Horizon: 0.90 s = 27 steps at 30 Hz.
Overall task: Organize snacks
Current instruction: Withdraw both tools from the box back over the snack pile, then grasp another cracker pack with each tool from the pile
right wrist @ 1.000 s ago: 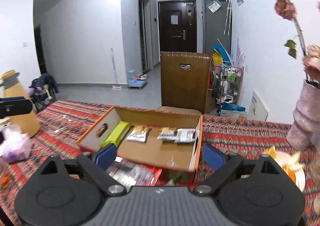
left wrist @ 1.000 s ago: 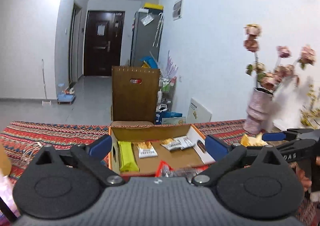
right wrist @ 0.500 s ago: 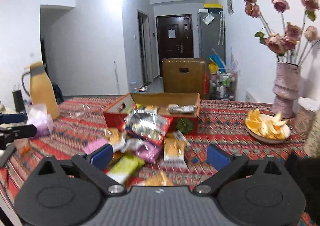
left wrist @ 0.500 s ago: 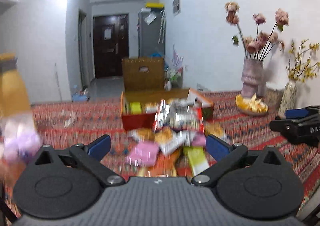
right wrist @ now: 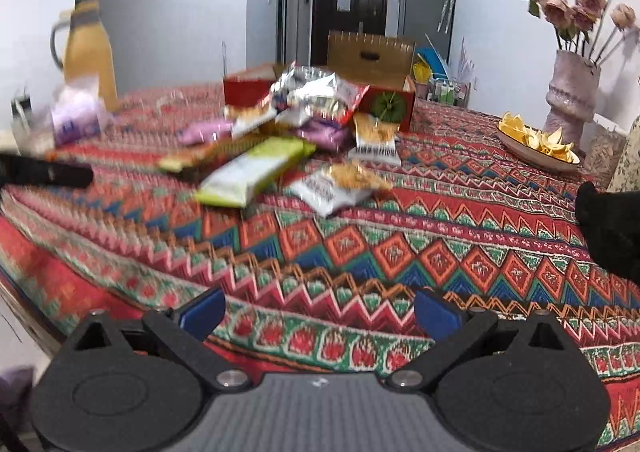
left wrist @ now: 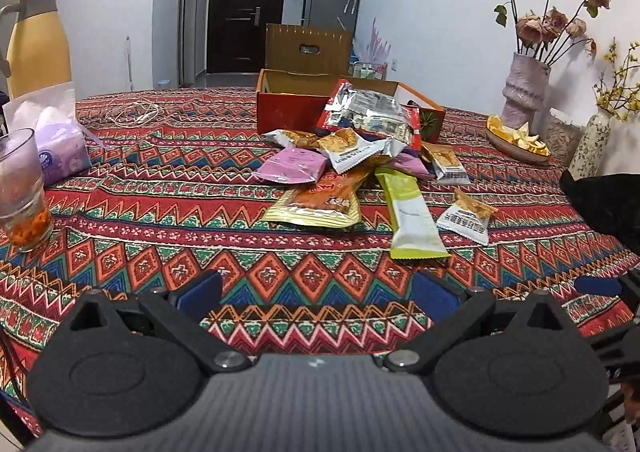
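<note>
A pile of snack packets lies on the patterned tablecloth in front of an open red cardboard box. A large silver and red bag leans on the box front. A green bar, an orange pouch, a purple packet and small white packets lie nearer. My left gripper is open and empty, well short of the pile. My right gripper is open and empty near the table's front edge; the pile lies ahead, blurred.
A glass with orange bits, a tissue pack and a yellow jug stand at the left. A fruit plate and flower vases stand at the right. A white cable lies behind.
Both grippers have pulled back and down from over the box to near the table's front edge. The whole pile of snacks now shows ahead. Both stay open and empty.
</note>
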Tool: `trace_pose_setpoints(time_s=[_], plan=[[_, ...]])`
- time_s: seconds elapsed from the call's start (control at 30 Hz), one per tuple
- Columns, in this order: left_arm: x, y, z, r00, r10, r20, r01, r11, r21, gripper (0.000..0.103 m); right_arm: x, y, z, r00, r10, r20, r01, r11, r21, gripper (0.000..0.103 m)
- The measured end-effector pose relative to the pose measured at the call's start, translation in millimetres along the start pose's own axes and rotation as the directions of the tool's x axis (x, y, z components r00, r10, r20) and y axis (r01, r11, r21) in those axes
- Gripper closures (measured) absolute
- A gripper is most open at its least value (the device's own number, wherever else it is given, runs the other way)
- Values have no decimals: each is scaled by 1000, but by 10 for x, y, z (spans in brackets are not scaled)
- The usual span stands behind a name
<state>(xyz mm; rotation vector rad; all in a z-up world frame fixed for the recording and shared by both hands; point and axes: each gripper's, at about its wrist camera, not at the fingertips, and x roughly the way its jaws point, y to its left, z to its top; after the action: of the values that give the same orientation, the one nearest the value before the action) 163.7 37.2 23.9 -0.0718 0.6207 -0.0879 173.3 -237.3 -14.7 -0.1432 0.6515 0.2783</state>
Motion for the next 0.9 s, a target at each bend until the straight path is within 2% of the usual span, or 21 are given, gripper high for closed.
trace_pose_setpoints(time_s=[0.1,0.23,0.33,0.47,0.63,0.7,0.77,0.8,0.83,0.9], plan=[[41,27,23,1000,1,-4,-1,1000,-6,0,24,41,7,1000,-13,10,13,1000,-23,2],[155,51,56,1000,-2,-20,1,1000,-10,0,95,-5,109,1000,-1,14,1,1000,16,2],[272,62,88,999,-9,-35,8,1000,-16,0,233,-74,201,1000,11,-14,-10,997,71,6],[424,87,164,999,-13,-41,12,1000,-19,0,490,-193,341,999,21,-46,-14,987,158,16],[666,95,344,999,-12,-38,12,1000,-5,0,874,-338,655,996,86,-17,-79,962,261,21],[779,69,455,1000,-14,-28,14,1000,2,1,1042,-368,774,996,83,-11,-77,956,284,21],[881,27,573,1000,-19,-3,19,1000,6,2,1217,-370,890,999,48,-19,-41,961,273,30],[942,3,641,1000,-21,15,21,1000,5,3,1279,-362,930,999,28,-18,-22,966,257,37],[1018,-25,715,999,-16,29,16,1000,7,7,1344,-342,967,1000,5,-21,0,975,223,47],[1204,-96,873,1000,-9,27,8,1000,24,18,1399,-311,1004,1000,-24,-16,26,988,150,54]])
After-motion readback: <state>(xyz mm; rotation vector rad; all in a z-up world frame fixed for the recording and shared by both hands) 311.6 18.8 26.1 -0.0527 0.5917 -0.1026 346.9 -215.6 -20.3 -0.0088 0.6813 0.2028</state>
